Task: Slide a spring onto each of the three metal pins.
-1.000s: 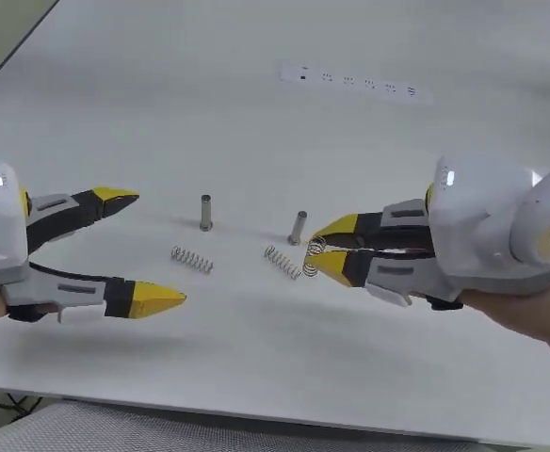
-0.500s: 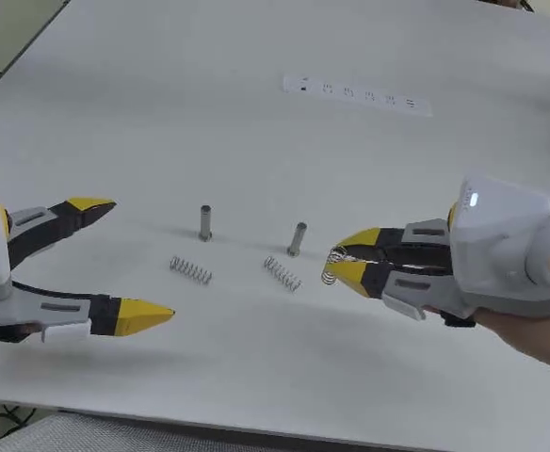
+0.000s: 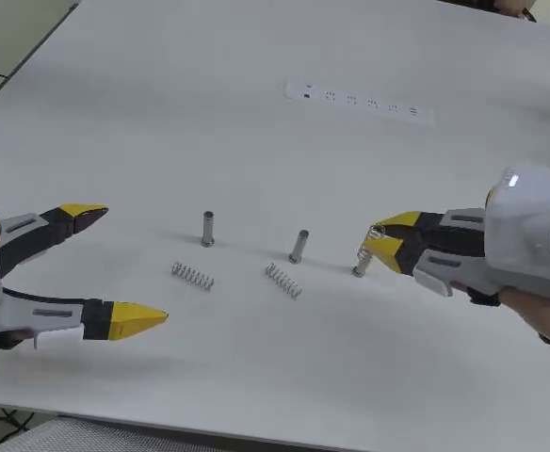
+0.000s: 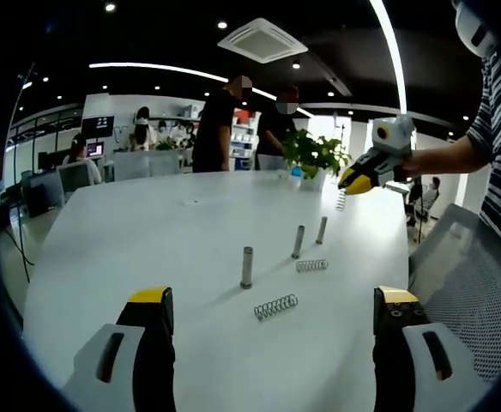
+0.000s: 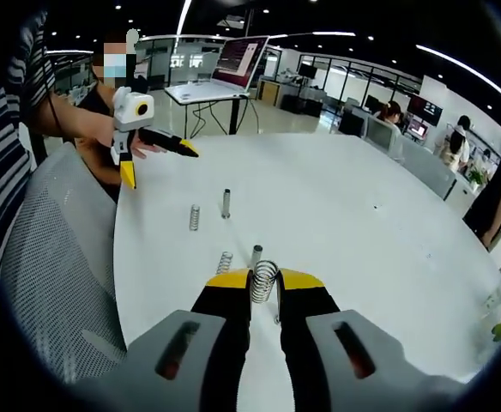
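- At the right gripper: jaws pressed together on a held spring, pinched across its coils at the yellow tips, hanging roughly upright beneath them in the left gripper view.
- At the left gripper: jaws spread wide, nothing between them, hovering over the table well apart from the parts.
- Just under the held spring: the right pin, upright on the table. Close over its top, yet by the look of it not threaded on.
- Step in hand, as judged: bringing the first spring to its pin. No spring on any of the three pins.
- Next, probably: line the open lower end of the coil up with the pin top, keep it upright, lower until the coils drop round the shaft, then part the jaws. Calls for a gentle touch, since a sideways nudge could tip a pin that seems to stand loose.
- Further out: the middle pin near the right one, with a loose spring lying just before it. Then the left pin and a second loose spring before that.
- In the way: nothing between the jaws and the right pin. Worth minding the middle pin on the way down.
- Far back on the table, well apart from everything: a white power strip.
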Demonstrator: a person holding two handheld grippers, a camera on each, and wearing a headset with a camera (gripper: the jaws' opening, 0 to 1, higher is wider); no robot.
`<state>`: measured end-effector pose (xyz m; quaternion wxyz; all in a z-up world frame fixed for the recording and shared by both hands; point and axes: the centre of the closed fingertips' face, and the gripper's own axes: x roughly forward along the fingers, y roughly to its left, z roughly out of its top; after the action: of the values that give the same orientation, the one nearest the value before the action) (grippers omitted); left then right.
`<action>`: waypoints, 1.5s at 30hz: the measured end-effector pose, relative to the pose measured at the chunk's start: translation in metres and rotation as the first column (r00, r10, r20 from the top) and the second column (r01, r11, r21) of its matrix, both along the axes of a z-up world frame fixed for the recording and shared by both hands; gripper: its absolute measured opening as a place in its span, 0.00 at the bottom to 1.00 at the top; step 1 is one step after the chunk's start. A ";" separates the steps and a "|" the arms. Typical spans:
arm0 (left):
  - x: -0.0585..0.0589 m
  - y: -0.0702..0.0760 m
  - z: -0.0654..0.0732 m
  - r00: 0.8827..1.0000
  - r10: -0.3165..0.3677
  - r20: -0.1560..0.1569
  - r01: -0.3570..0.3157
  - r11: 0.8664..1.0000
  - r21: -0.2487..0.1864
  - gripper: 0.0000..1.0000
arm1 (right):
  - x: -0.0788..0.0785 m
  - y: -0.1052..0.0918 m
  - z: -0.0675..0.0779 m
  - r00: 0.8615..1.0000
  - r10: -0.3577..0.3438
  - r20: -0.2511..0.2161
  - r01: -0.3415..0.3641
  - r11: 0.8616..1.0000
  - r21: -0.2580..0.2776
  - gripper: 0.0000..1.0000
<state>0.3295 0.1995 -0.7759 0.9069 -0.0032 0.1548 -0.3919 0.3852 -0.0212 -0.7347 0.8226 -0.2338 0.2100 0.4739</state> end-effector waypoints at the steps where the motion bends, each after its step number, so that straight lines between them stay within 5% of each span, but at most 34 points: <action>1: 0.000 0.000 0.000 1.000 0.001 0.001 -0.001 1.000 -0.001 0.96 | 0.002 -0.002 0.001 1.000 -0.013 0.002 0.013 1.000 0.003 0.13; 16: -0.001 0.002 -0.001 1.000 0.007 -0.003 -0.007 1.000 -0.001 0.96 | 0.027 -0.012 -0.007 0.993 -0.115 -0.003 0.115 0.993 0.021 0.13; 45: -0.006 0.008 -0.001 1.000 0.014 -0.011 -0.014 1.000 -0.004 0.95 | 0.025 -0.014 -0.030 0.988 -0.145 -0.059 0.146 0.989 0.007 0.13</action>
<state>0.3237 0.2080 -0.7765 0.9087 -0.0084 0.1590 -0.3860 0.4104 -0.0355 -0.7642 0.8499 -0.1994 0.2476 0.4202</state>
